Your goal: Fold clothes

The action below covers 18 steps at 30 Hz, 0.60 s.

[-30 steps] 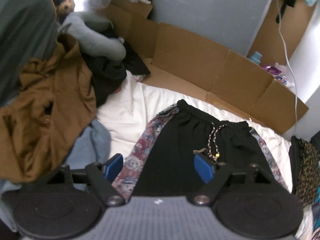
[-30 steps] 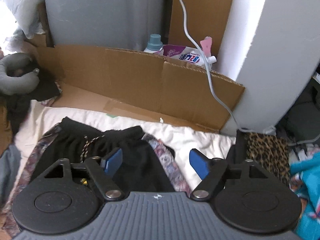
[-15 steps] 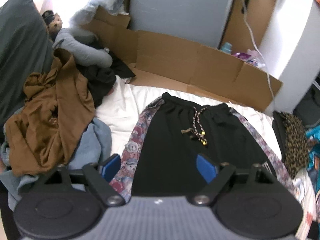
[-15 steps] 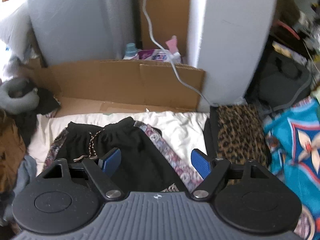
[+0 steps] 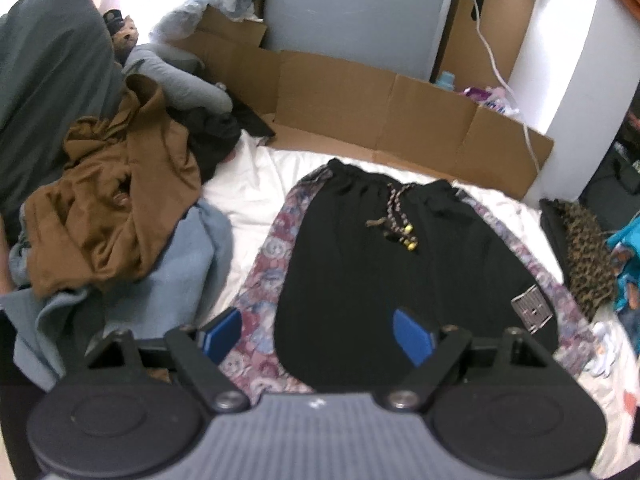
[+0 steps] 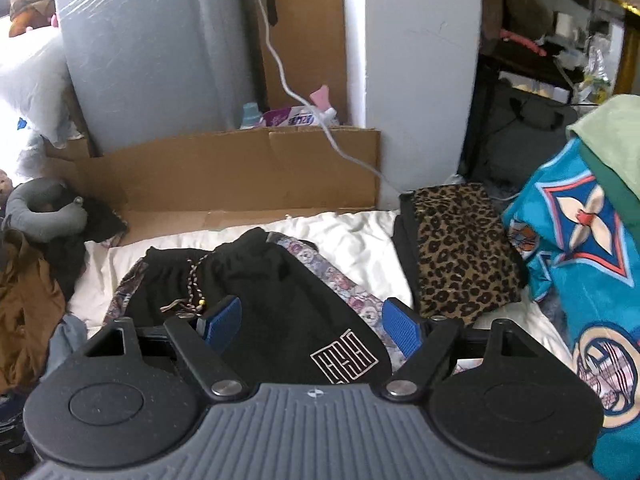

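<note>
Black shorts point(image 5: 372, 256) with patterned side panels, a braided drawstring and a white logo patch lie flat on the white sheet point(image 5: 248, 188), waistband at the far end. My left gripper point(image 5: 316, 334) hangs open above the shorts' near left part, nothing between its blue pads. In the right wrist view the same shorts point(image 6: 272, 292) lie below my right gripper point(image 6: 310, 326), which stands open over their right side near the logo and grips nothing.
A heap of brown point(image 5: 112, 208), blue and black clothes fills the left. A folded leopard-print garment point(image 6: 460, 252) and a teal patterned cloth point(image 6: 584, 264) lie at the right. A cardboard wall point(image 5: 400, 108), a grey panel and a white cable stand behind the sheet.
Both grippers have drawn back from the waistband toward the near end of the shorts. More of the shorts and the leopard-print garment now shows. Both stay open.
</note>
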Available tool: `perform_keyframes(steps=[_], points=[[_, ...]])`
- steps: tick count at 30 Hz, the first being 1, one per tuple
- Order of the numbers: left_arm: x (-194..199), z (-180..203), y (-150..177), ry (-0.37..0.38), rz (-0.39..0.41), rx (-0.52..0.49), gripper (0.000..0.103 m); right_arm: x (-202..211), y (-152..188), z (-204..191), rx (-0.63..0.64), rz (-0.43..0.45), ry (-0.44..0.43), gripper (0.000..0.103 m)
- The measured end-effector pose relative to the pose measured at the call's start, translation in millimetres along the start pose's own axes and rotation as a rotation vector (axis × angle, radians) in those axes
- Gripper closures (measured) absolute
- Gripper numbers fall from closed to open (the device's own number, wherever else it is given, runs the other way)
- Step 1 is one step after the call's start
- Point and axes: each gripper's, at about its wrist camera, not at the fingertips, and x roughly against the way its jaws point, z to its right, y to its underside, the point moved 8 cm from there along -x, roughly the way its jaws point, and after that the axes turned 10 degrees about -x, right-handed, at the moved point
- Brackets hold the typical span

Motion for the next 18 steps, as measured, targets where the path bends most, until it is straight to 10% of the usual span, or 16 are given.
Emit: perform_keyframes(steps=[18], points=[[-65.6,7.2,79.0,-0.006,-0.144,-0.015,0.019,-18.7,114.8,11.8,-0.069,-0.066,0.077,0.020]])
